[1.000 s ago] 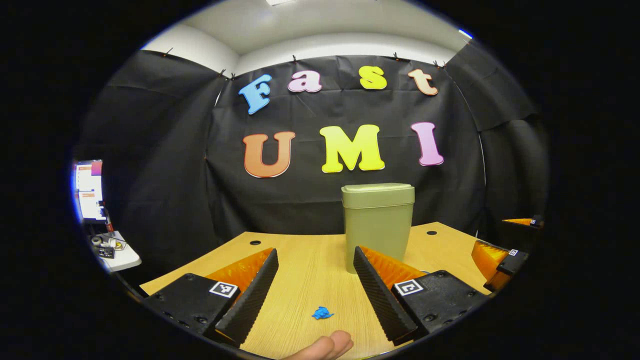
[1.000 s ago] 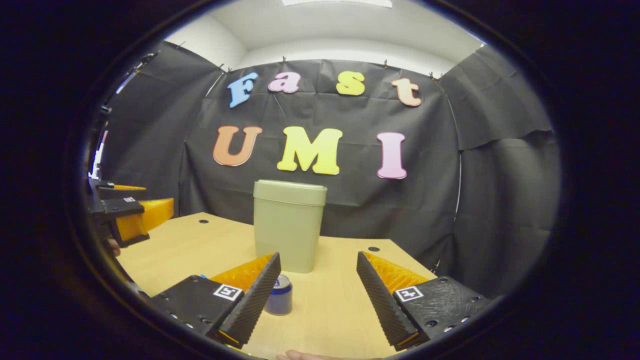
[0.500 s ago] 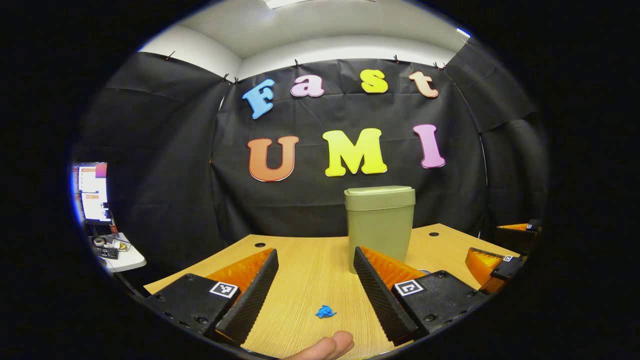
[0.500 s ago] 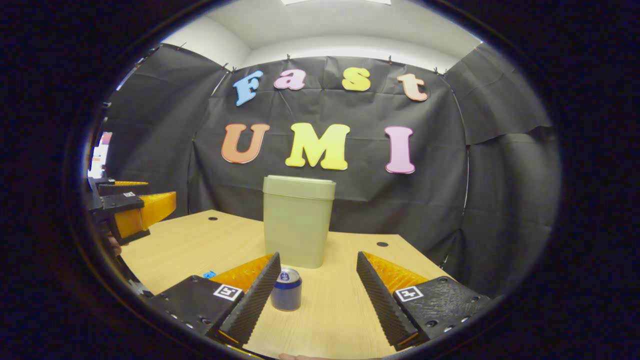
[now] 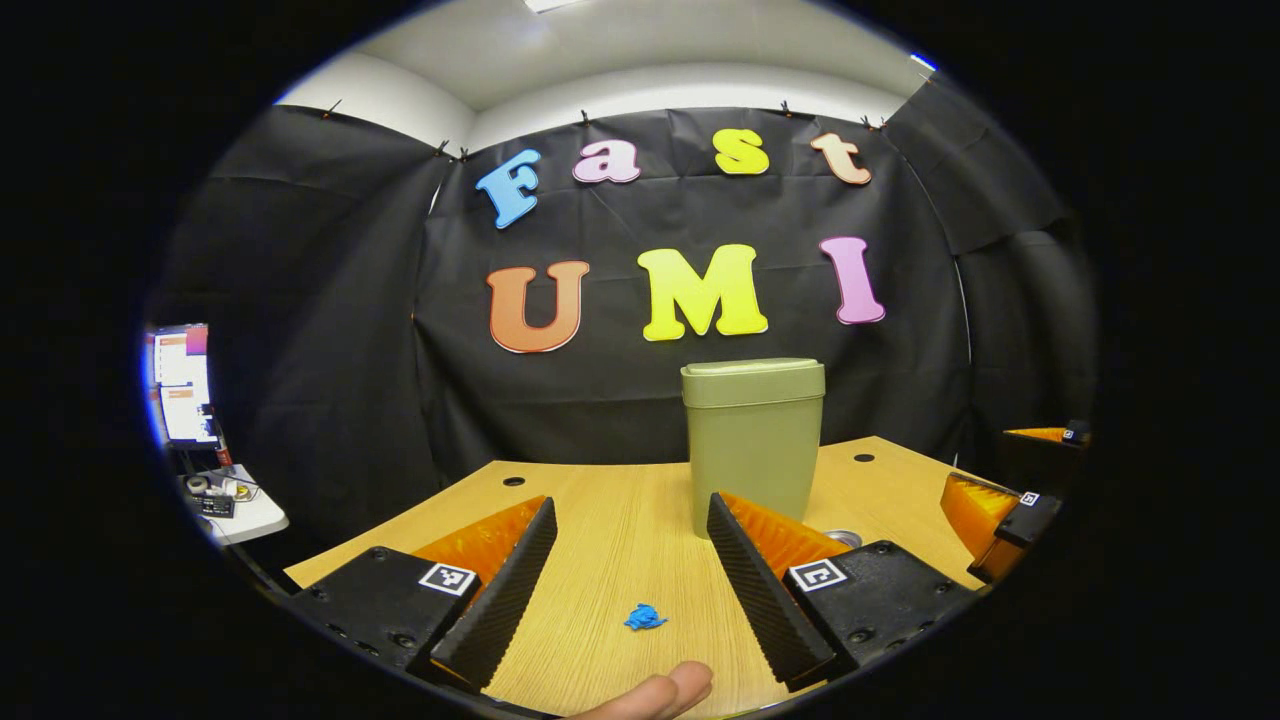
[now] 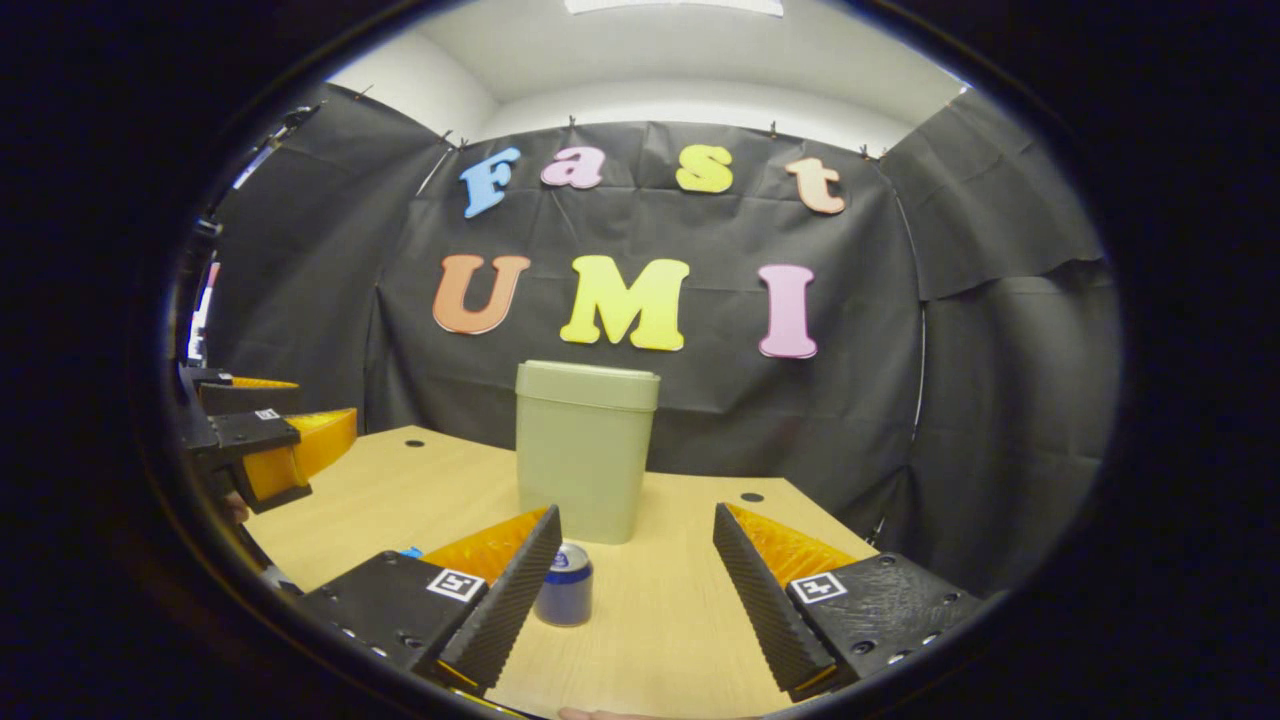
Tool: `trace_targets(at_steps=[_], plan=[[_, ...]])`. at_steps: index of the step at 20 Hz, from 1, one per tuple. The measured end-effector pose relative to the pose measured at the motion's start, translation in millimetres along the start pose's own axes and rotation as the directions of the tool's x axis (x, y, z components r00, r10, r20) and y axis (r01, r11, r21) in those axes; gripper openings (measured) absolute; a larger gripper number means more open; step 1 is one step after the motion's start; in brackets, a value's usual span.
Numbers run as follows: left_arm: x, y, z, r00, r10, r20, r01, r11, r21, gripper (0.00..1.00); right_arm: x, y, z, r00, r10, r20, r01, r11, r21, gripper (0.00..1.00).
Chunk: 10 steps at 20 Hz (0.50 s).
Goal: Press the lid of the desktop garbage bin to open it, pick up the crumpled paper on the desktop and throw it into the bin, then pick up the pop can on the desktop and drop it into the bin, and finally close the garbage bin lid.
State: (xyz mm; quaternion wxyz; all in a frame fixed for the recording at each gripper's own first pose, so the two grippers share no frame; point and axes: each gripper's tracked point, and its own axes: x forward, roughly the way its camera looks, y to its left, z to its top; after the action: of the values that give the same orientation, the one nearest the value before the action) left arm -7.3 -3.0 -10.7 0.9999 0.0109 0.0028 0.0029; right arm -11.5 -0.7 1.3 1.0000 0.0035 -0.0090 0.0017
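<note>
Black cloth walls (image 5: pixel 330 330), wooden table (image 6: pixel 690 620), white ceiling (image 5: pixel 650 50)

1. The olive-green plastic garbage bin (image 5: pixel 753 450), tall and rectangular with rounded corners, stands upright toward the back of the light wooden table (image 5: pixel 600 540). Its matching lid (image 6: pixel 588 384) is shut flat on top.
2. The small crumpled blue paper (image 5: pixel 644 617) lies on the table well in front of the bin, near the front edge.
3. The blue pop can (image 6: pixel 565 598) with a silver top stands upright on the table just in front of the bin.
</note>
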Motion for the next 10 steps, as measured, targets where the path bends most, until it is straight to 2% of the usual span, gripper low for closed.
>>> trace_targets(at_steps=[1, 7, 10], plan=[[-1, 0, 0, 1.0, 0.001, -0.002, -0.001, 1.0, 0.001, 0.98, -1, -1, 1, 1.0, -0.003, 0.004, 0.003, 1.0, 0.003, 0.98], [0, 2, -2, 1.0, 0.004, -0.004, -0.003, 1.0, 0.008, 0.98, -3, -2, 7, 1.0, -0.013, 0.013, 0.013, 1.0, 0.017, 0.94], [0, 4, -3, 1.0, 0.008, -0.007, -0.008, 1.0, 0.006, 0.98, -4, 0, 16, 1.0, -0.01, 0.024, 0.009, 0.999, 0.034, 0.98]])
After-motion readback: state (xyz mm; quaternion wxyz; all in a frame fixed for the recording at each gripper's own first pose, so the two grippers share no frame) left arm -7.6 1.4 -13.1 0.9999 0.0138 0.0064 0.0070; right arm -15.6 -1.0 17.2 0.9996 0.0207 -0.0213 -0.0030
